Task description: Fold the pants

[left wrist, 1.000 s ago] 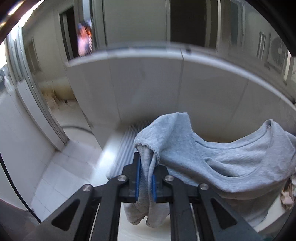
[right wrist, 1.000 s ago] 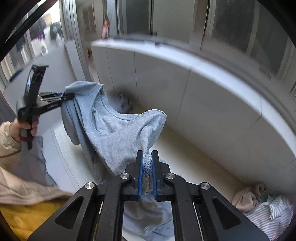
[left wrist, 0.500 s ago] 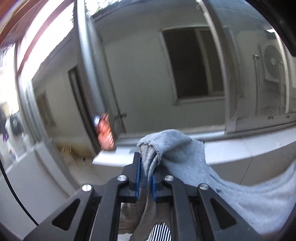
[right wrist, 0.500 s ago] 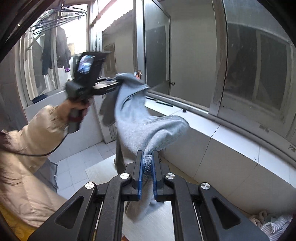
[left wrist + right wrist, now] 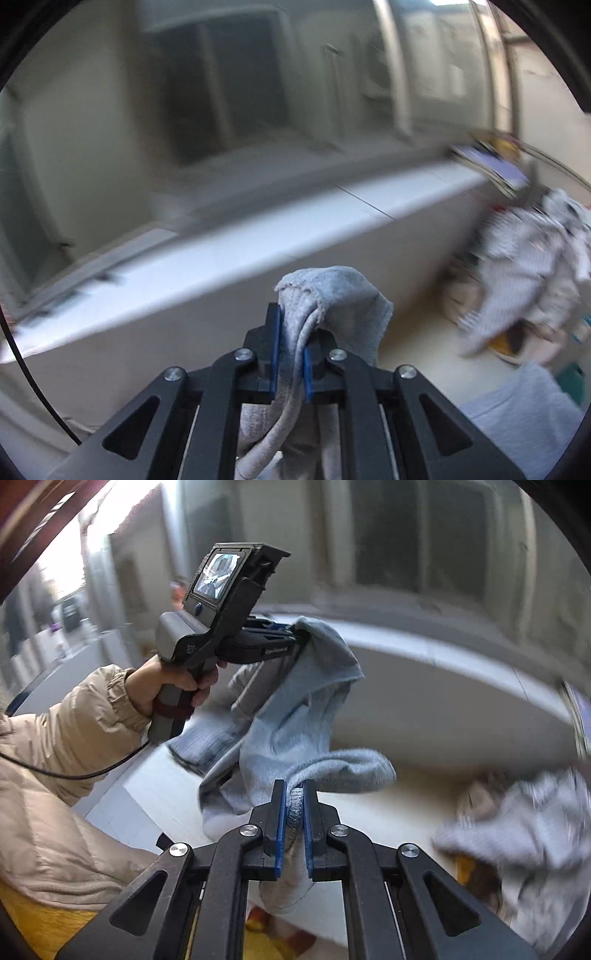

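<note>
Hanging in the air between the two tools, the grey pants (image 5: 295,720) are clear of the pale tabletop (image 5: 388,812) below, which runs along under a white window ledge (image 5: 258,243). A heap of other laundry (image 5: 524,830), striped and pale, lies toward the tabletop's right end; blur makes its pieces hard to tell apart. A person's sleeve (image 5: 66,738) in a beige padded jacket reaches in at the left of the right wrist view, the hand (image 5: 166,686) wrapped round the tool's grip.

The left tongs (image 5: 290,350) are closed tight on a bunched hem or waistband edge of the pants, cloth spilling over the tip and hanging below. The right tongs (image 5: 293,819) are likewise clamped on a thick rolled seam, with fabric draped forward and down.

My reading is that this is the lift-and-spread step: the garment is held by two edge points and no fold is made yet. The next move calls for drawing the two grips apart until the cloth hangs straight, then lowering it flat onto the bare middle of the tabletop, away from the heap.
</note>
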`<state>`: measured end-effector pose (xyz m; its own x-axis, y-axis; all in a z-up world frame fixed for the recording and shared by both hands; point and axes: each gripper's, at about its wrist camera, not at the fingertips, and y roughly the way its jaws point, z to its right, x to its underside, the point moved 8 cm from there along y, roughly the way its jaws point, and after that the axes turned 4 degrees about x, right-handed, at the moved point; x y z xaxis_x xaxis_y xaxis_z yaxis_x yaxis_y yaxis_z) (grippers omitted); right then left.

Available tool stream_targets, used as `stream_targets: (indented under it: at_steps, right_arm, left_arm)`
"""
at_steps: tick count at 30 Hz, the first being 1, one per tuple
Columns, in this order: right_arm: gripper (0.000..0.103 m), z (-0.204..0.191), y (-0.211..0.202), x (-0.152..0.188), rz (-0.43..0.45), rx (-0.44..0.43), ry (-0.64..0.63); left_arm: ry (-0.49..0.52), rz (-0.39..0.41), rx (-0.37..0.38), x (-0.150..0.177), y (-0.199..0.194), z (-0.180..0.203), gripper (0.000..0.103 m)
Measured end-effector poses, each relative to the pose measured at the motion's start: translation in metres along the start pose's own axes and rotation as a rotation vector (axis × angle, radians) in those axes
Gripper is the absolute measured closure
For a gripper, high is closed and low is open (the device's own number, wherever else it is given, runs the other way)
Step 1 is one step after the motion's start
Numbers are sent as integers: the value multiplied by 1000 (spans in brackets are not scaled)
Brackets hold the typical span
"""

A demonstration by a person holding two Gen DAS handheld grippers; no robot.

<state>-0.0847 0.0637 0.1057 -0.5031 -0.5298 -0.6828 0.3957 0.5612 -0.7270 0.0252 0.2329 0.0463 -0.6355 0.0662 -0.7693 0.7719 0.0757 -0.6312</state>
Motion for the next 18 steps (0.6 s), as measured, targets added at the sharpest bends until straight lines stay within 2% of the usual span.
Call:
stream_targets:
  at_steps: [2,7,10,11,13,14,15,18]
  right_arm:
    - [94,18,11,12,-35,38,45]
    - [94,76,27,55,-138,189,137]
    - [94,109,41,83,-220,271,173]
    - [94,117,47,94,-255,281,184]
    - [93,135,60,118,-332,315,205]
    - [93,141,66,129,-364,327,213]
    - [91,147,72,137,-388,336,230]
    - [80,162,77,153,-420,374,260]
  left_arm:
    - [42,-41,64,8,30,41,93]
    - [139,-100,170,16,78,133,93]
    - [169,-135,222,18,105,174,92]
    - [180,-147,228,18,116,182,88]
    - [226,-204,250,29,133,202,70]
    - [242,-224,258,34,137,210,58]
    - [255,-235,265,39,139,215,51]
    - [276,-262,261,52,137,217,47]
